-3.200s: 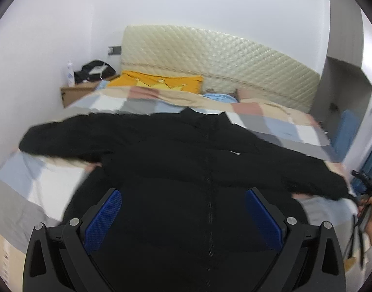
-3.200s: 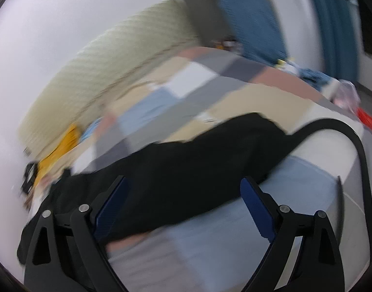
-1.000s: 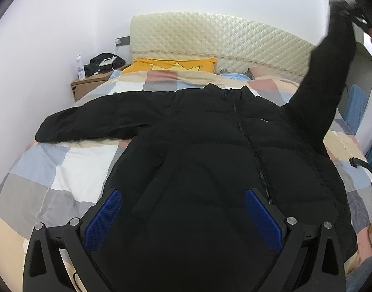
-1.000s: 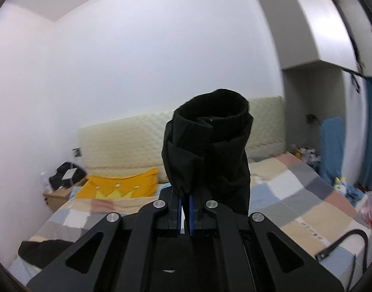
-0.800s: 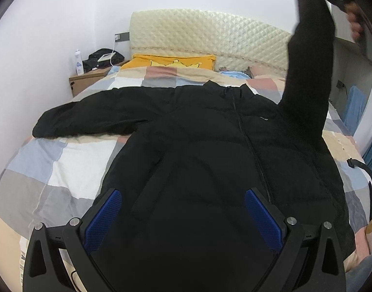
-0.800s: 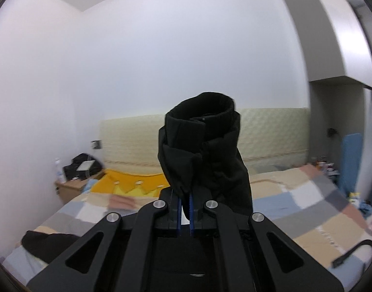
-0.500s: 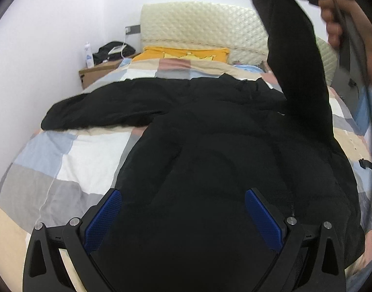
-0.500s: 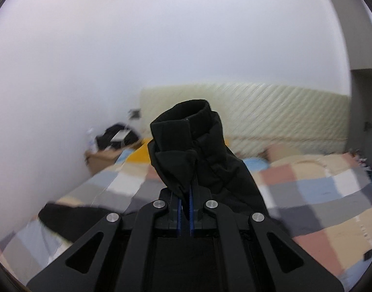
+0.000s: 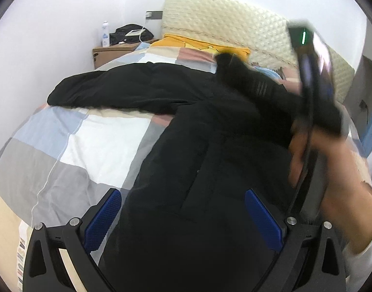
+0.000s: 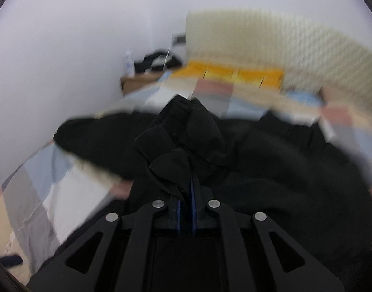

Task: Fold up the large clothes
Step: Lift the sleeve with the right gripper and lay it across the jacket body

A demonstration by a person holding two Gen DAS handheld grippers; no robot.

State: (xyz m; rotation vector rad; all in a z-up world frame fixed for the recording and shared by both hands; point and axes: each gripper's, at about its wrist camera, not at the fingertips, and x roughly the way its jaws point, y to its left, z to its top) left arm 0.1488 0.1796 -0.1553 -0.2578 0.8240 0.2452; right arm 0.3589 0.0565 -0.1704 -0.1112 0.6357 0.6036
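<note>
A large black puffer jacket (image 9: pixel 210 170) lies front-up on the checked bedspread (image 9: pixel 88 141). Its left sleeve (image 9: pixel 117 92) stretches out flat to the left. My right gripper (image 10: pixel 185 194) is shut on the cuff of the right sleeve (image 10: pixel 183 131) and holds it low over the jacket's chest; in the left wrist view the sleeve (image 9: pixel 254 85) crosses the body toward the left. My left gripper (image 9: pixel 183 216) is open and empty above the jacket's lower part.
A padded cream headboard (image 9: pixel 234 24) and a yellow pillow (image 9: pixel 203 45) are at the far end. A wooden nightstand (image 9: pixel 112 51) with a bottle and a dark bag stands at the back left by the white wall.
My right gripper has swung the held sleeve down from high in the air and leftward across the jacket's body. The left gripper has stayed open over the hem.
</note>
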